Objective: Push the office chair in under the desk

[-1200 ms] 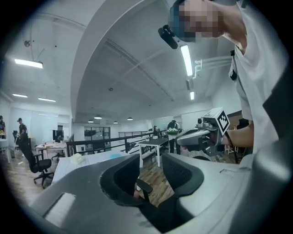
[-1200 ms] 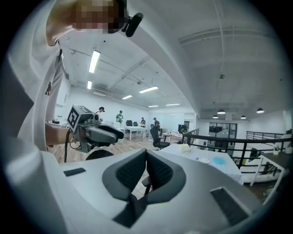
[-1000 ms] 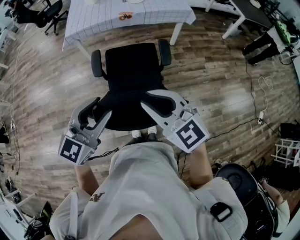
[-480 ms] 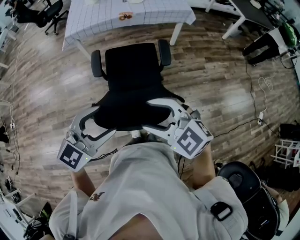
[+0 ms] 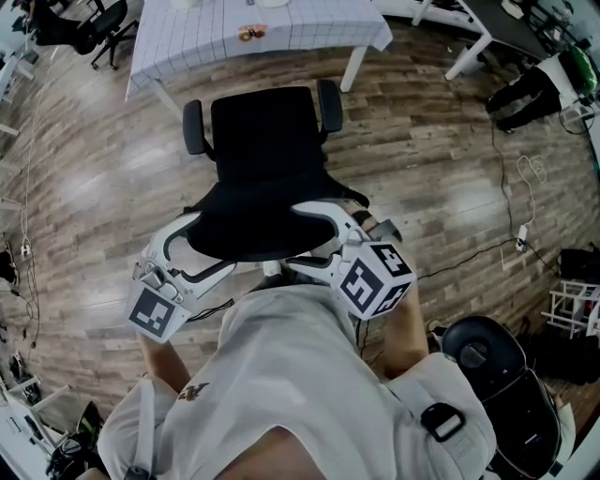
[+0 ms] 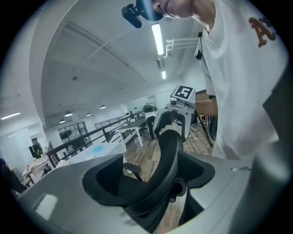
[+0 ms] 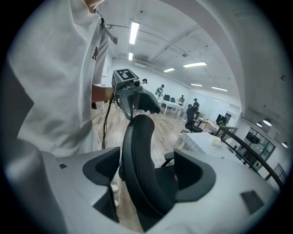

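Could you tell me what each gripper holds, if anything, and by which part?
Nothing is held: left gripper and right gripper straddle the side edges of the chair backrest, jaws opening.

Wood-plank floor (image 5: pixel 441 178) carried everything. A white table (image 5: pixel 187 42) with a gridded cloth stood at the floor's far edge, with one white leg (image 5: pixel 353 67) visible below its near-right corner. A small brown item (image 5: pixel 249 33), identity unclear, lay near the table's far edge. The black office chair (image 5: pixel 267 141) stood on the floor just in front of the table's near edge, seat not under it. A second black chair (image 5: pixel 89 28) stood at the far-left corner. A thin cable (image 5: pixel 514 202) trailed over the floor's right side. A white rack (image 5: pixel 574 305) stood at the right edge.
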The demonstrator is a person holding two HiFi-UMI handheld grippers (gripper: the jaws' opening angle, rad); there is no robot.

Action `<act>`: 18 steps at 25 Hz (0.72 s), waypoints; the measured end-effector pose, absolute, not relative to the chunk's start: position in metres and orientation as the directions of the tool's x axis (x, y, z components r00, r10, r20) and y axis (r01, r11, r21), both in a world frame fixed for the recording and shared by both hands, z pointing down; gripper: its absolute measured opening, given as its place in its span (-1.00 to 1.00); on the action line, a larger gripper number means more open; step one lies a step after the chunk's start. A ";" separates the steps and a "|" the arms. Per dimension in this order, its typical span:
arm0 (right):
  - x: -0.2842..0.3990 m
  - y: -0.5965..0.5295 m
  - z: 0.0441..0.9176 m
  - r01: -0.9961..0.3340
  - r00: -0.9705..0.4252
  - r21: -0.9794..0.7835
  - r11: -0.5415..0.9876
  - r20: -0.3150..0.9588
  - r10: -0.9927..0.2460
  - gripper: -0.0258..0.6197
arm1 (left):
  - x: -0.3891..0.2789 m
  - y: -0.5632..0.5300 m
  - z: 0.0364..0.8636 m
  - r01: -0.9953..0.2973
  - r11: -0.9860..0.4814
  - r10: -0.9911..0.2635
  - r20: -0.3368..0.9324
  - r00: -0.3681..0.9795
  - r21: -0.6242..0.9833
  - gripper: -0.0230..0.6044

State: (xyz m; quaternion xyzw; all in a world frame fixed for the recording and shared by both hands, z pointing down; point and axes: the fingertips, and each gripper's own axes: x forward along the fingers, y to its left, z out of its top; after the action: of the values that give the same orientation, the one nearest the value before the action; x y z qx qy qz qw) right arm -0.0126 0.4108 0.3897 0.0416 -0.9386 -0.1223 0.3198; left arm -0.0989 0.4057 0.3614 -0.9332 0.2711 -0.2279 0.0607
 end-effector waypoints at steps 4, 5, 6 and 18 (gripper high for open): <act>-0.013 0.411 0.397 0.013 -0.773 0.264 0.964 0.615 -0.158 0.23 | -0.099 0.410 0.362 -0.469 -0.848 -0.530 0.415 0.739 -0.249 0.25; -0.014 0.411 0.398 0.013 -0.769 0.267 0.964 0.619 -0.161 0.24 | -0.099 0.411 0.362 -0.465 -0.850 -0.527 0.420 0.739 -0.249 0.25; -0.014 0.411 0.399 0.013 -0.767 0.270 0.963 0.621 -0.163 0.24 | -0.098 0.412 0.362 -0.462 -0.851 -0.524 0.424 0.738 -0.248 0.25; -0.019 0.410 0.410 0.023 -0.756 0.264 0.964 0.636 -0.156 0.24 | -0.093 0.415 0.397 -0.382 -0.890 -0.456 0.543 0.706 -0.250 0.37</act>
State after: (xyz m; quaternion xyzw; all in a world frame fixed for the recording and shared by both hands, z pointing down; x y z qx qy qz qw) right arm -0.0190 0.4105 0.4103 0.0358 -0.9280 -0.1286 0.3477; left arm -0.0934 0.4148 0.3969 -0.9216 0.2273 -0.3089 0.0592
